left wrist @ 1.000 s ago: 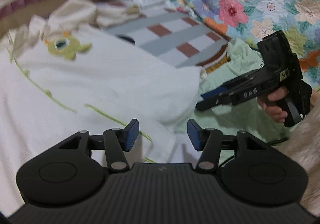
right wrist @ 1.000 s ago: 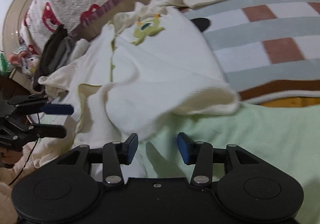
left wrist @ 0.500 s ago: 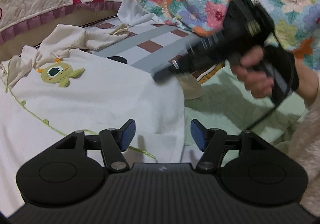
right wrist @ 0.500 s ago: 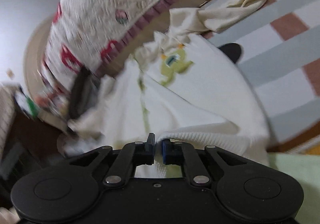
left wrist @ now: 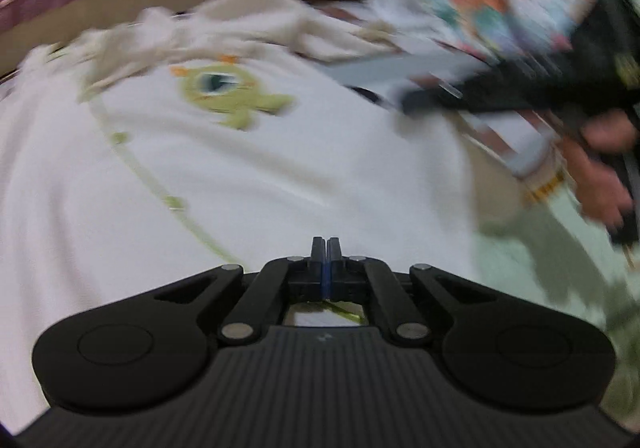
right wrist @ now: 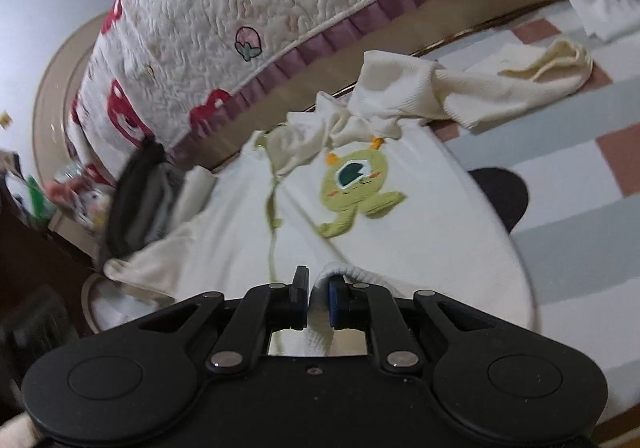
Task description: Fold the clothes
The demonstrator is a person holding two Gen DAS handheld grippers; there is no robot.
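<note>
Blur smears right gripper beyond garment.

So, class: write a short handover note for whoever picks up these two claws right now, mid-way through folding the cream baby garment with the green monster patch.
Left claw: jaws have just closed fully at the garment's near edge; whether fabric is pinched there is unclear through the blur.
Right claw: shut on a fold of the garment's hem.
Cream garment: spread on the striped mat, monster patch up, one sleeve bunched by the collar.
Done: right-hand hem gripped.
Left: the whole fold; sleeves untucked.
</note>
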